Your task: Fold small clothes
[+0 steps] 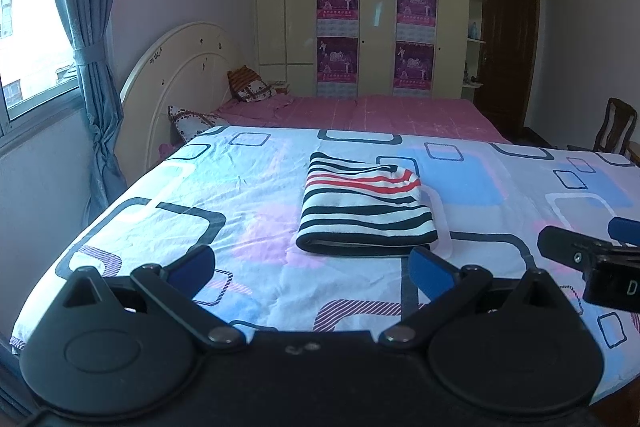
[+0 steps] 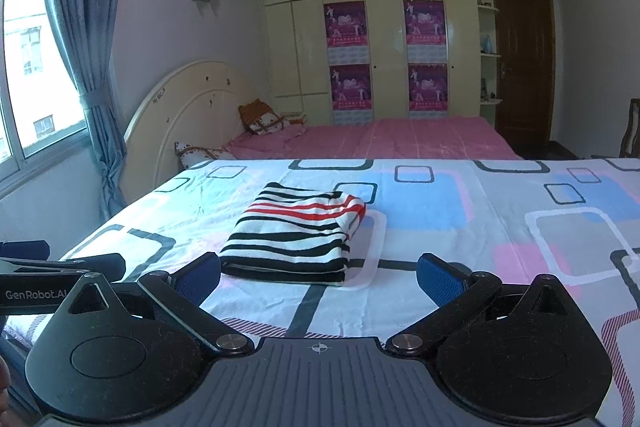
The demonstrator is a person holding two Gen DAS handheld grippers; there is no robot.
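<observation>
A small striped garment (image 1: 366, 207), white with black and red stripes, lies folded into a neat rectangle on the patterned bed sheet (image 1: 248, 187). It also shows in the right wrist view (image 2: 298, 233). My left gripper (image 1: 314, 267) is open and empty, hovering just in front of the garment's near edge. My right gripper (image 2: 320, 275) is open and empty, just in front of the garment and a little to its right. Each gripper's side shows in the other's view: the right one (image 1: 592, 255), the left one (image 2: 60, 267).
The sheet (image 2: 480, 227) with squares covers the near bed. Behind it is a pink bed (image 1: 360, 111) with pillows (image 1: 250, 87) and a cream headboard (image 1: 180, 67). A wardrobe (image 1: 360, 7), a door (image 1: 508, 47), a chair (image 1: 614, 127) and a curtained window (image 1: 80, 27) surround.
</observation>
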